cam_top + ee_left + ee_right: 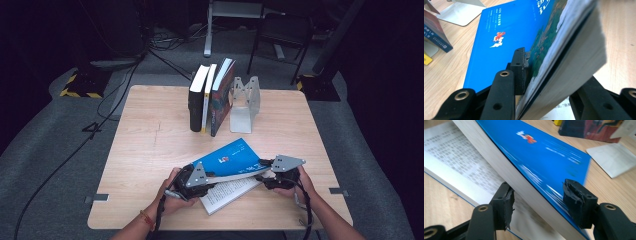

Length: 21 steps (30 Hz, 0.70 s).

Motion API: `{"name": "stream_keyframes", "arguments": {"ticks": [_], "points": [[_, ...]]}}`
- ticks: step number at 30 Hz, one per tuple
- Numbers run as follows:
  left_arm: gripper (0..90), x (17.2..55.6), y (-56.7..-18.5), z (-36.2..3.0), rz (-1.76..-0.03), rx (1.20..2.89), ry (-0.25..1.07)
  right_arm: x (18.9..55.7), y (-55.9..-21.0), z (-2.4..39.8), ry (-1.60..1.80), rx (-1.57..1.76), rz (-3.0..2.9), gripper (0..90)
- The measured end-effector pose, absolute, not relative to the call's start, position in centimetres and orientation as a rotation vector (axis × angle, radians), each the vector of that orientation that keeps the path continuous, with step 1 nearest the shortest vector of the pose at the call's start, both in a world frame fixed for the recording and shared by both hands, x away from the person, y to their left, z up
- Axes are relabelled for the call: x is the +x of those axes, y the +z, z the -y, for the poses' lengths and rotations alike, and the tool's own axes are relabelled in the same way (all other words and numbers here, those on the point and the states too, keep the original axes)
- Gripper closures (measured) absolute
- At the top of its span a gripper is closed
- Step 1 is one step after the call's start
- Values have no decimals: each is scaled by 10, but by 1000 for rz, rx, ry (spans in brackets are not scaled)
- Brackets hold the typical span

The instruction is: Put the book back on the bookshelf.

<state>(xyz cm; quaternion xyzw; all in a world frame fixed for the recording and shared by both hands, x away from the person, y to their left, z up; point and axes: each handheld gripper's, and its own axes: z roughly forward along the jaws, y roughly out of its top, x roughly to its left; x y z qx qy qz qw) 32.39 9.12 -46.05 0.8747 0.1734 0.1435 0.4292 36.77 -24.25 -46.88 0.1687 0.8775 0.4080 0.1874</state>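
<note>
My left tool (212, 176) clamps the open blue book's (231, 159) floppy, hefty page block low on the tabletop (150, 145), while my right tool (264, 170) straddles its edge, jaws unclosed.

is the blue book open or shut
Open: the blue book has its cover and most pages raised off a printed page lying flat on the table.

A bright blue cover with a small red and white figure is seen on the open book (234, 159), whose pages are white with grey print. The table (150, 145) is pale wood grain. The bookend (244, 107) is silver-grey, and both grippers' jaws are black
</note>
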Motion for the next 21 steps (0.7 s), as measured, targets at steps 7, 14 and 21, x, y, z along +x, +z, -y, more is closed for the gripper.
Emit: {"name": "stream_keyframes", "arguments": {"ticks": [7, 14, 21], "points": [[616, 332, -460, -108, -483, 2167, 321, 361, -468, 232, 1116, 331, -2450, 595], [460, 321, -455, -100, -510, 2174, 379, 355, -461, 218, 1072, 271, -2442, 644], [641, 319, -454, -97, -482, 2219, 456, 351, -457, 209, 1043, 260, -2443, 650]]}}
